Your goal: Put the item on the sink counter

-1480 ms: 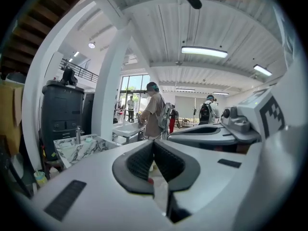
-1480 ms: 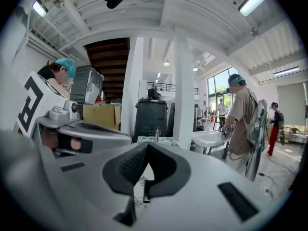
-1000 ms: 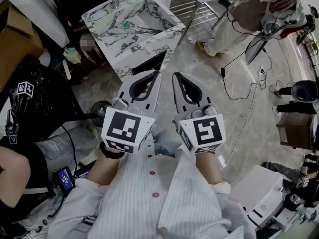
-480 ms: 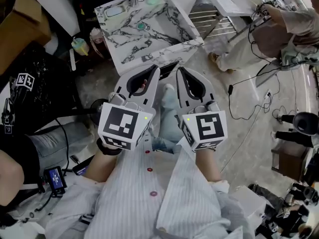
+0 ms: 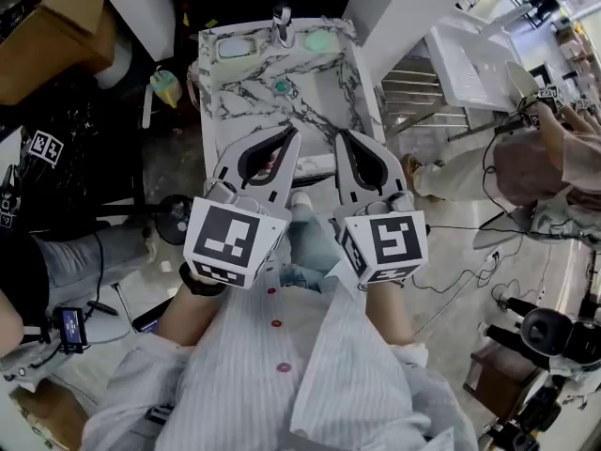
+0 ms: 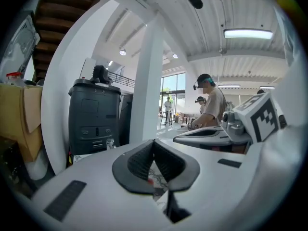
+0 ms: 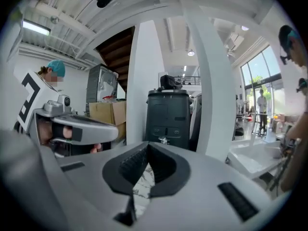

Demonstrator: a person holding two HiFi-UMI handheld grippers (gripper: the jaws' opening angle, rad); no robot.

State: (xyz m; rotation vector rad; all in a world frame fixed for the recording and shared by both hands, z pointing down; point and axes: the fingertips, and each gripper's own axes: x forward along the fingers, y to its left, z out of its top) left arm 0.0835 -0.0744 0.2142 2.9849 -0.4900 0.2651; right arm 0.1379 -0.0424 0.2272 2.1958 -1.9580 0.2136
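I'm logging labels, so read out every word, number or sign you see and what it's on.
No readable words or numbers.
Square coded markers, not text: on the cube on the left claw, the cube on the right claw, and a black heap at left.
Too small to read: small device screen.

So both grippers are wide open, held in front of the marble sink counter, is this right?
No: the left gripper and right gripper are shut, jaws together and empty, as each gripper view shows. They are held in front of the marble sink counter.
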